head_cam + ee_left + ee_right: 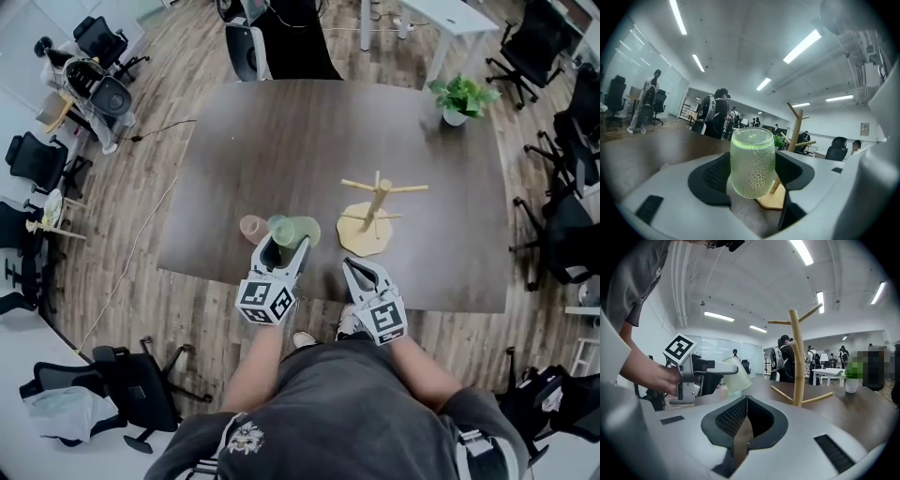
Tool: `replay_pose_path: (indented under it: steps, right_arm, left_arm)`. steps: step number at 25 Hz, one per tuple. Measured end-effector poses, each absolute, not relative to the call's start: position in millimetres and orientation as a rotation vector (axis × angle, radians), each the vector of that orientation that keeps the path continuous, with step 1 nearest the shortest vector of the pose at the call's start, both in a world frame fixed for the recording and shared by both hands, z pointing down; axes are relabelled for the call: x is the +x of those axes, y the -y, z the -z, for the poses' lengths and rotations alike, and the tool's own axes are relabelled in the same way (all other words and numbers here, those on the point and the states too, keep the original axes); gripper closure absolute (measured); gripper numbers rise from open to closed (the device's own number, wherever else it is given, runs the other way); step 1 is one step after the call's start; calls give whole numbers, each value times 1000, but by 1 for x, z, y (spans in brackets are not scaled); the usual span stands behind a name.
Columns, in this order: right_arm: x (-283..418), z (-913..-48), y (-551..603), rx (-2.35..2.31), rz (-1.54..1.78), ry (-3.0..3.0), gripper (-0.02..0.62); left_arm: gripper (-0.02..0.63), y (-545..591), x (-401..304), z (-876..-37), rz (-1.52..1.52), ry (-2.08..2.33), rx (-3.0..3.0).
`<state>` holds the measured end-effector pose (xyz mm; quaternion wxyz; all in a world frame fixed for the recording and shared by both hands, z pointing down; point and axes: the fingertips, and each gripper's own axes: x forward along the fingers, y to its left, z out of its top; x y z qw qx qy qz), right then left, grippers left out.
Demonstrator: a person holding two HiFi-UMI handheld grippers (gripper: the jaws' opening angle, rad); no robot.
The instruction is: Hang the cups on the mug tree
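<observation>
Left gripper view: left gripper jaws clamped pale green dimpled translucent cup, long axis near upright, slightly tilted; wooden mug tree beyond. Right gripper jaws closed, empty.

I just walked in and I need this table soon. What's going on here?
A person standing at the dark table has handheld tongs in each hand. The left tongs grip a green dimpled cup, held tilted a little way from the wooden mug tree. The right tongs are shut and empty, pointing toward the tree. A pink cup sits on the table beside the green one. No cup hangs on the tree's pegs yet.
</observation>
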<state>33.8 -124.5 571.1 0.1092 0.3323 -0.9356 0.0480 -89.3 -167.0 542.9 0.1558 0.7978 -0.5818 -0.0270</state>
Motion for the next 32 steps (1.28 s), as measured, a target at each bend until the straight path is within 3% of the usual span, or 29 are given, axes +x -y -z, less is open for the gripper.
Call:
replay_pose_path:
  steps: [15, 32]
  right_arm:
    - [66, -563, 145, 1065, -130, 2733, 569]
    - [97, -577, 137, 1234, -209, 2618, 569]
  left_arm:
    - [301, 202, -62, -536, 368, 1475, 2146]
    - [301, 219, -27, -578, 395, 1242, 2110]
